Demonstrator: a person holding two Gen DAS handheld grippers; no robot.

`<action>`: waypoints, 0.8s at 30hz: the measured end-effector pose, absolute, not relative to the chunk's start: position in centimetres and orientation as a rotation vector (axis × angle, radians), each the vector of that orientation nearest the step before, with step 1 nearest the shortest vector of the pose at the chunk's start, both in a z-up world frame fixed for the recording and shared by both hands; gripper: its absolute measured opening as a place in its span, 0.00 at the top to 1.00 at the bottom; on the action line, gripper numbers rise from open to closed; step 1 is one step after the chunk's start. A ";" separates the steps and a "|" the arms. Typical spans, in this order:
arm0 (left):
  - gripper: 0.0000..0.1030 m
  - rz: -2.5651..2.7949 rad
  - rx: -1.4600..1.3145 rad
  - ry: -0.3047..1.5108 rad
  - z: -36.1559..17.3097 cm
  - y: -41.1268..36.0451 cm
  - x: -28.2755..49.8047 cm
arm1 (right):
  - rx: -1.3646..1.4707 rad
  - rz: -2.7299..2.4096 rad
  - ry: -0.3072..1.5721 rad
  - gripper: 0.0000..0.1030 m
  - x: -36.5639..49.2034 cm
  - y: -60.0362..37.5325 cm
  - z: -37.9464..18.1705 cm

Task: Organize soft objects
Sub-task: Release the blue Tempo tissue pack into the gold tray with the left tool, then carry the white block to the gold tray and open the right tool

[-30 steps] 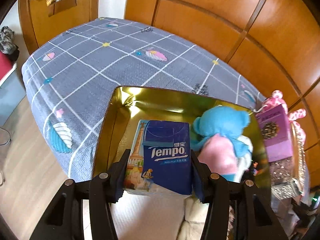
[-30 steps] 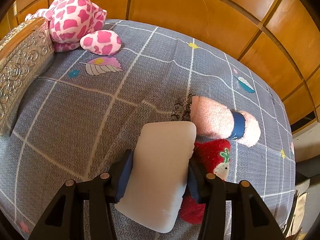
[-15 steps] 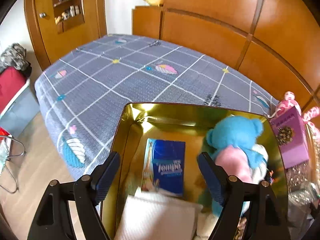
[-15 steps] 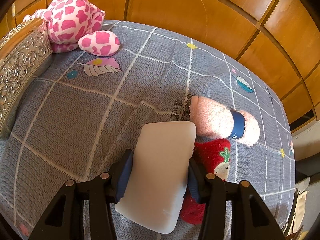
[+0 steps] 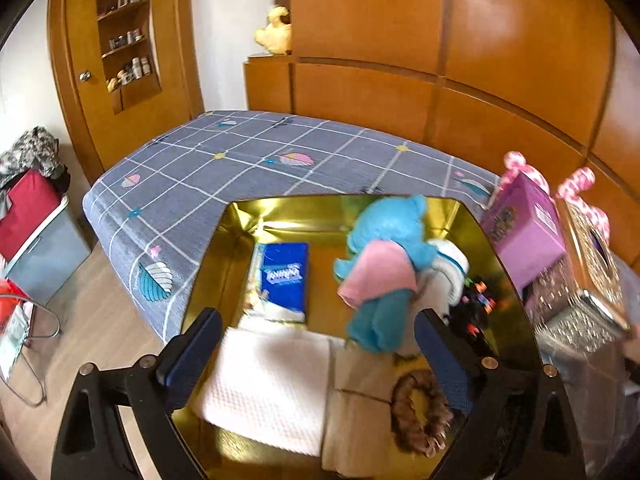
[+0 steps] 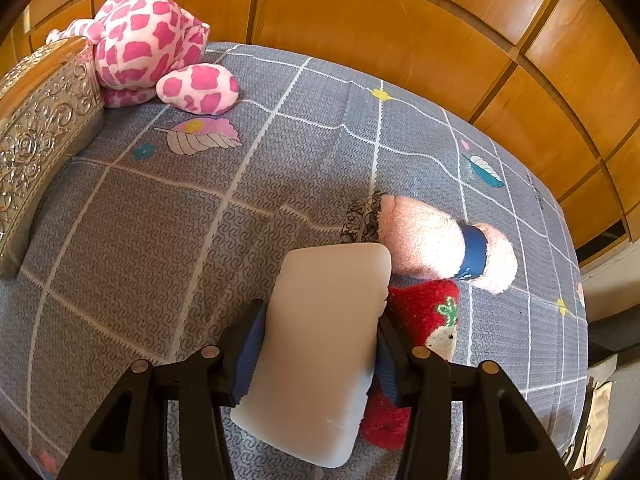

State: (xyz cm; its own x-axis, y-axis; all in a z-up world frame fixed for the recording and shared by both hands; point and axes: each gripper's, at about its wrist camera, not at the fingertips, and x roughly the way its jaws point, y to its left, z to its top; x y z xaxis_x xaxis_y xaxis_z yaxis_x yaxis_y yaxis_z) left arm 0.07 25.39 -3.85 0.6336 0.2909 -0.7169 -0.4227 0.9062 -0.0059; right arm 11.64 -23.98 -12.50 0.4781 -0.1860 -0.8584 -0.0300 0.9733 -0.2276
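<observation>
In the left wrist view my left gripper (image 5: 316,344) is open and empty above a gold box (image 5: 208,264). In the box lie a blue Tempo tissue pack (image 5: 282,276), a blue and pink plush toy (image 5: 384,268), a white cloth (image 5: 272,388) and a brown scrunchie (image 5: 420,412). In the right wrist view my right gripper (image 6: 320,344) is shut on a white soft pad (image 6: 320,344) just above the grey bedspread (image 6: 160,220). A red sock (image 6: 420,320) and a pink sock with a blue band (image 6: 440,244) lie right of it.
A pink spotted plush (image 6: 152,48) sits at the back left beside an embossed silver box (image 6: 40,120). A purple box (image 5: 524,232) stands right of the gold box. A wooden headboard (image 6: 400,32) runs behind the bed. The floor and a red bag (image 5: 24,208) lie to the left.
My left gripper opened, let go of the tissue pack in the gold box, and drew back and up. My right gripper stays shut on the white pad, almost still.
</observation>
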 end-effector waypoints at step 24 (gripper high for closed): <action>0.01 0.324 -0.120 0.745 -3.5 21.9 -1.3 | -0.006 -0.036 0.940 0.53 12.9 -20.9 -8.4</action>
State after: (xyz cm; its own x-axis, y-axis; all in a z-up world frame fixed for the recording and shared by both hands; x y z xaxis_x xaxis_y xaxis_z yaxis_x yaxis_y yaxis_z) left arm -1.28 21.95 -3.54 0.6881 0.2469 -0.6823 -0.3314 0.9435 0.0071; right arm 12.89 -20.92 -8.42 0.5890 -0.0330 -0.8074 0.0280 0.9994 -0.0204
